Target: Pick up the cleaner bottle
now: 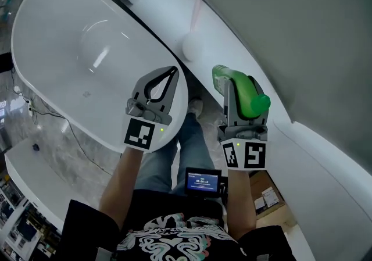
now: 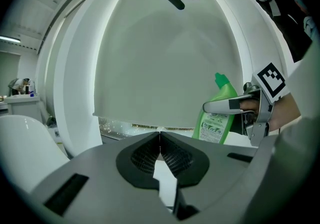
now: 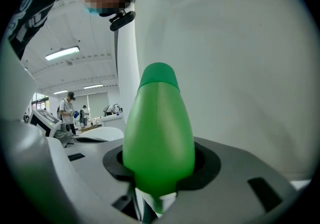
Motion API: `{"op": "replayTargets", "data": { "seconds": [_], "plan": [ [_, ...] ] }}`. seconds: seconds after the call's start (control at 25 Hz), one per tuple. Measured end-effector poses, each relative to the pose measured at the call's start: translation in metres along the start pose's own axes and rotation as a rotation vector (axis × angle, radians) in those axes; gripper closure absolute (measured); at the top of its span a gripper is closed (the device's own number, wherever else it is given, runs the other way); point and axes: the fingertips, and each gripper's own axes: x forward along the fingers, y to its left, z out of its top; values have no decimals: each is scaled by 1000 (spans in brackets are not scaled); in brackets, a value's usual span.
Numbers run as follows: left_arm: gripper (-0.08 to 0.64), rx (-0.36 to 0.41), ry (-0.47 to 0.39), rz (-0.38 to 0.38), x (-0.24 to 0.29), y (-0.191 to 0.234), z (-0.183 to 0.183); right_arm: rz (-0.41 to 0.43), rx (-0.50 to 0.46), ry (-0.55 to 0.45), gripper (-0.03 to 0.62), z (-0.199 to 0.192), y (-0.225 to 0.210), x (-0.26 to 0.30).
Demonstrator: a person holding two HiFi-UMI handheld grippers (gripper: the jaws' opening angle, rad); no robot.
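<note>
Green and upright, the bottle [image 1: 247, 94] sits clamped in the right gripper [image 1: 238, 88], just off the tub's [image 1: 58, 33] near rim and clear of it, with nothing under it but the gap beside the tub. The right gripper view shows both jaws spread wide round the bottle's [image 3: 159, 133] body, their dark pads pressed against its two sides, and the darker green cap [image 3: 159, 76] rising above them. From the left gripper view the bottle [image 2: 216, 118] stands straight, its cap pointing up and a white label [image 2: 212, 130] on its lower front; one grey finger [image 2: 227, 104] of the right gripper crosses it at mid-height.

The left gripper [image 1: 172, 74] hangs over the tub's near rim, beside the right gripper and apart from the bottle. Its jaws are drawn together, tips touching, and nothing lies between them; its own view shows the two ribbed pads [image 2: 172, 155] meeting along one line.

Beyond the tub's far side a white curved ledge [image 1: 168, 4] runs under a grey wall [image 1: 290, 21], and a white ball [image 1: 192, 47] rests on that ledge close to the tub's rim. Below the tub's near side lie grey marbled floor [image 1: 64, 143], the person's jeans [image 1: 186, 149] and one shoe [image 1: 195, 106]. A small lit screen [image 1: 203, 180] sits at the person's front, nearer the camera than the tub.
</note>
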Motion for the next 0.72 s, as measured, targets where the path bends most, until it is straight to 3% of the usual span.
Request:
{"op": "replayTargets", "data": {
  "seconds": [0.72],
  "plan": [
    [543,19,-29,-14,-32,16,97,4,-2,-5,393,88,29,-26]
  ]
}}
